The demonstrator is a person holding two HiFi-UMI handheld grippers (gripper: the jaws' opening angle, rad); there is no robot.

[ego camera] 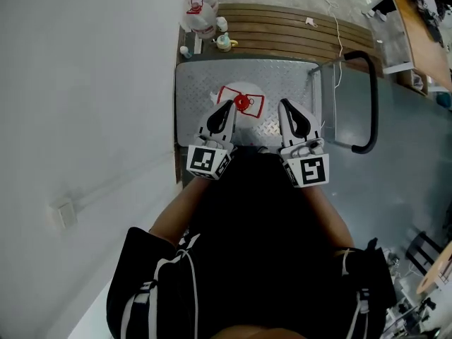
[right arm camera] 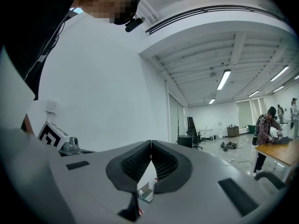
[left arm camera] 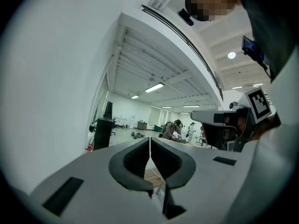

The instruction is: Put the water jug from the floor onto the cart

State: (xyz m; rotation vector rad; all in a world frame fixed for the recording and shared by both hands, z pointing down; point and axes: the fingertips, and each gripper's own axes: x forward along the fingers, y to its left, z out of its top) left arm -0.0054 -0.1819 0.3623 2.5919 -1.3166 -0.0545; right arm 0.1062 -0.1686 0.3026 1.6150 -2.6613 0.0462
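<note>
Centre of frame: a red-capped water jug (ego camera: pixel 241 103) stands on the cart (ego camera: pixel 282 76). The left gripper (ego camera: pixel 227 108) and right gripper (ego camera: pixel 284 104) hover beside it, jaws together and empty. The jug is probably heavy and slick, so grip it at the neck.

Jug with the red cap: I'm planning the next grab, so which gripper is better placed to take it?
Left, probably. The left gripper lies right beside the jug, while the right gripper is off to its side over bare cart. Both have shut fingers, so either must open first.
</note>
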